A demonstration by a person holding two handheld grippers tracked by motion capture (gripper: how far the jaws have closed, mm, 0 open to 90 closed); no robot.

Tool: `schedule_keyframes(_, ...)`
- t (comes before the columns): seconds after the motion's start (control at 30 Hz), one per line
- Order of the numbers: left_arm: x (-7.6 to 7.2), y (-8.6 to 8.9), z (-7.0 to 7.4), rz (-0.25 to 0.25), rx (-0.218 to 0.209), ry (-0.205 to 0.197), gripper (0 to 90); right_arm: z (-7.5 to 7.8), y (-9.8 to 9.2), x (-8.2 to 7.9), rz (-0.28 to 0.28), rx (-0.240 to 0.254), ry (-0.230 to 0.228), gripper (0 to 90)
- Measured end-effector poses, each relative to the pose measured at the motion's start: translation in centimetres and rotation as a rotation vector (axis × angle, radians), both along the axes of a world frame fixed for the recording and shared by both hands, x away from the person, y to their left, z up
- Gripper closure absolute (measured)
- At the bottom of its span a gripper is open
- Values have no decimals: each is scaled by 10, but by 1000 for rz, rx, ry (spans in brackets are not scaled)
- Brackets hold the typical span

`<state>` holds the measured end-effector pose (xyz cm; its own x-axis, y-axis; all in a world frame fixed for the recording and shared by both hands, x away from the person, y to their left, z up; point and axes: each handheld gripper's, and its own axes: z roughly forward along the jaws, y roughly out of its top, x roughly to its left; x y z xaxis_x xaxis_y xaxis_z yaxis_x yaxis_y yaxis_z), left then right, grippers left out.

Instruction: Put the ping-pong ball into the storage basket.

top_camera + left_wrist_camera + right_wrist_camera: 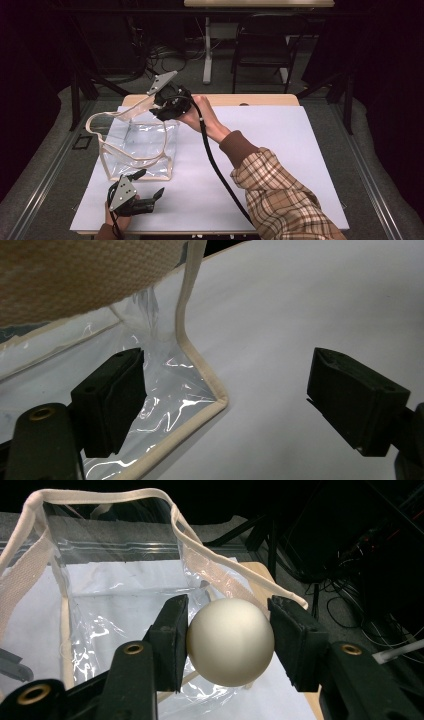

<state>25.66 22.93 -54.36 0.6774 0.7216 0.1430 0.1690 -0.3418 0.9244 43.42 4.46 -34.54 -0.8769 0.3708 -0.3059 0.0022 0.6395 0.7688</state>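
Clear plastic: 1 bag (137, 142); 1 ball (230, 641), right gripper (227, 645) clamping.

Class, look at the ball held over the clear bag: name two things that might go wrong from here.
1. The right tongs pinch the smooth ball only at its sides; it might slip and roll off the table.
2. The soft clear bag has loose handles across its mouth, and the left tongs stand open at its corner, not holding it; the ball could snag or tip it.

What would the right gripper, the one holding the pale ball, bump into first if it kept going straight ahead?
Probably the clear bag: the right gripper, shut on the ball, points at the bag's near upper edge. Depth is hard to judge, so it might pass over the rim into the open top.
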Motion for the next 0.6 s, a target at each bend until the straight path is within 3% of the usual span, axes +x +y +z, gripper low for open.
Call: schedule_keyframes(0.6,0,0,0,-1,1,2,159,-7,21,4,29,-50,27,511)
